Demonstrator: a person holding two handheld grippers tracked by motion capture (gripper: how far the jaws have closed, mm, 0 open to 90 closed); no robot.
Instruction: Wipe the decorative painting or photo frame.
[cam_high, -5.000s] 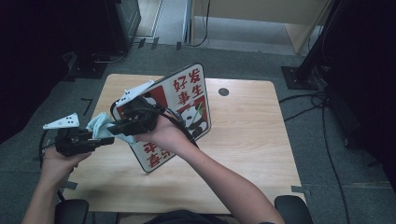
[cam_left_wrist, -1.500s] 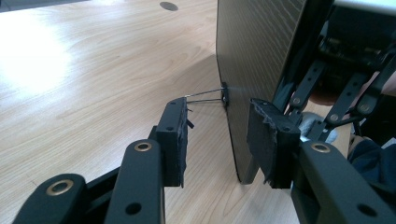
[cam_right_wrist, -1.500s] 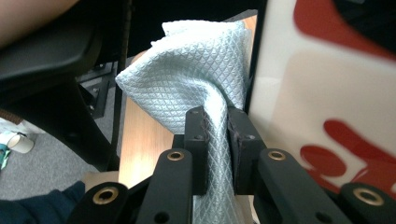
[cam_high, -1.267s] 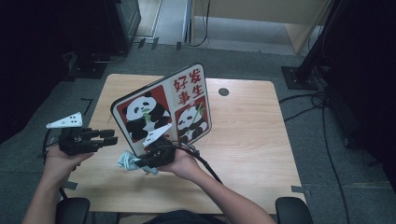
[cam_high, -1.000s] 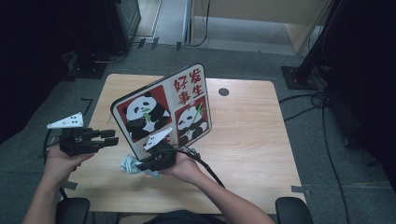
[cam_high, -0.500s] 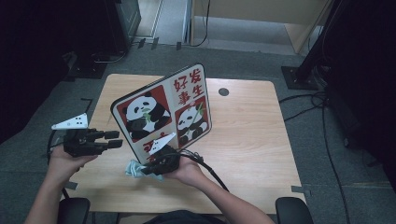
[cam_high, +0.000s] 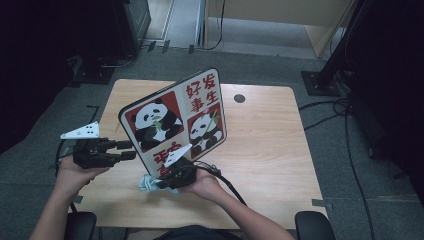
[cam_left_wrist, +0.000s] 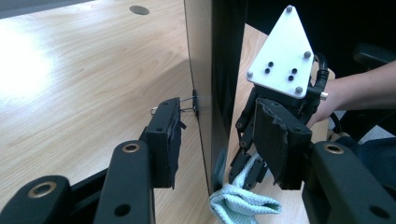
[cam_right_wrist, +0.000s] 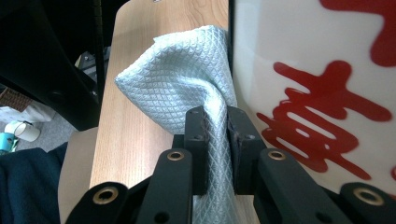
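One panda board (cam_high: 174, 122), one pale blue cloth (cam_high: 148, 183), two grippers, one tabletop (cam_high: 270, 145). Board standing tilted on the tabletop, near its centre and toward 9 o'clock, printed face showing two pandas and red characters; seen edge-on in the left gripper view (cam_left_wrist: 219, 84), with a small wire clip (cam_left_wrist: 187, 105) at its edge. Left gripper (cam_high: 126, 149) at 9 o'clock of the board, held level, fingers (cam_left_wrist: 164, 135) parted on either side of the board's edge, having just been opening, pads not pressing on it as far as the left gripper view shows. Right gripper (cam_high: 162, 184) low at 6 o'clock of the board, just in front of its lower edge, fingers (cam_right_wrist: 198, 140) closed tight on the cloth. Cloth (cam_right_wrist: 177, 79) bunched upward from between those fingers, lying against the board's white face (cam_right_wrist: 317, 60) and trailing to the wood below; also seen in the left gripper view (cam_left_wrist: 240, 203) as a crumpled wad at the board's foot. Against five seconds ago: right gripper then up on the board's face at about 10 o'clock with the cloth, now down at the bottom edge. Against a second ago: right gripper slightly lower, left gripper in much the same spot, board unmoved.
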